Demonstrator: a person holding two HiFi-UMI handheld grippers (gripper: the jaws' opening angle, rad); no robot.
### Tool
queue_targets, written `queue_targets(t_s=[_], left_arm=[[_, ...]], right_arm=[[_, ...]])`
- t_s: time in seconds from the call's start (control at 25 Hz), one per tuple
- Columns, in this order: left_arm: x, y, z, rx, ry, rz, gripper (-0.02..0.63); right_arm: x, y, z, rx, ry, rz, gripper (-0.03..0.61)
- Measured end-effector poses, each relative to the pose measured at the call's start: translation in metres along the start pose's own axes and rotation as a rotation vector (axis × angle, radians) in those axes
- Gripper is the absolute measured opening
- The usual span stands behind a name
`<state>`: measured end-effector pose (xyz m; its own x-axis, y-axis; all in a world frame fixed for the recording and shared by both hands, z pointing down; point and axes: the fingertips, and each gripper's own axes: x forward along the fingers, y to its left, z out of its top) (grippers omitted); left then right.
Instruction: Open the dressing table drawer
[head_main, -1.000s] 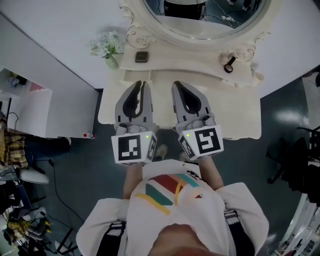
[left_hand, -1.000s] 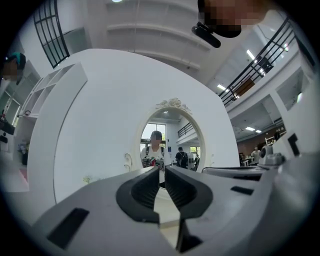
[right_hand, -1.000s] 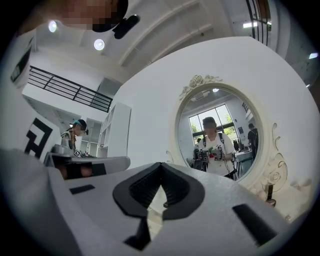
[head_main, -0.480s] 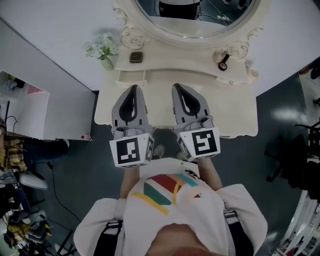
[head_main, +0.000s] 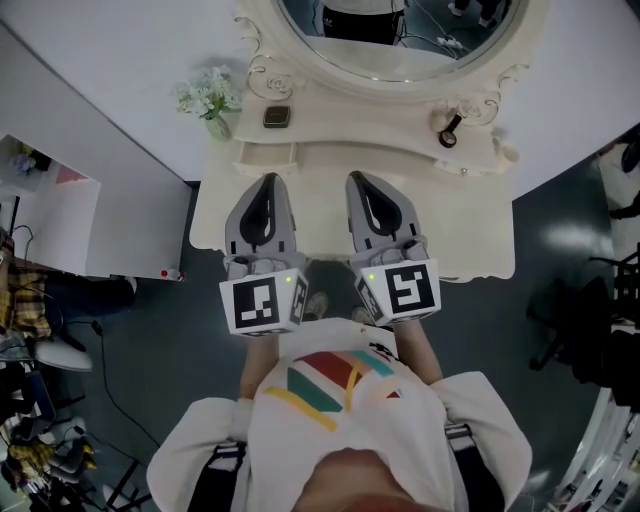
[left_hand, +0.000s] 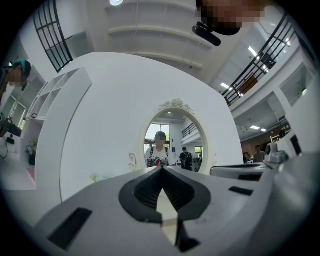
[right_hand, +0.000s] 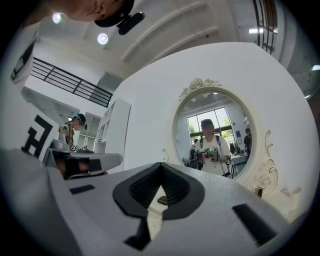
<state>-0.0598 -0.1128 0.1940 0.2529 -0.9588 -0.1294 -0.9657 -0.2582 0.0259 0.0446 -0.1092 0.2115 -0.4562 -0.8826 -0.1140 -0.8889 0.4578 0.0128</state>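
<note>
Left gripper (head_main: 268, 179), right gripper (head_main: 357, 177), both closed

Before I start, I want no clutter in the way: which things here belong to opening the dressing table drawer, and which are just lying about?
For the job: dressing table, drawer, left gripper, right gripper, both shut and empty.
Lying about: flowers, small dark box, dark thing beside the mirror.

White wall (head_main: 120, 60) ahead of you, dark floor (head_main: 560, 250) beneath you, white shelf unit (left_hand: 45, 105) at your left, ceiling light (right_hand: 102, 38) overhead
</note>
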Motion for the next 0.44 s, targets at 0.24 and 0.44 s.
queue_targets(t_s=[0.24,0.44], left_arm=[[0.000,0.001,-0.004,-0.006,0.009,-0.001,0.006],[-0.001,0.003,-0.013,-0.002,-0.008,-0.020,0.006]], right_arm=[[0.001,0.001,-0.002,0.002,0.003,0.003,0.000],[0.001,0.003,-0.003,0.012,0.009,0.005,0.000]])
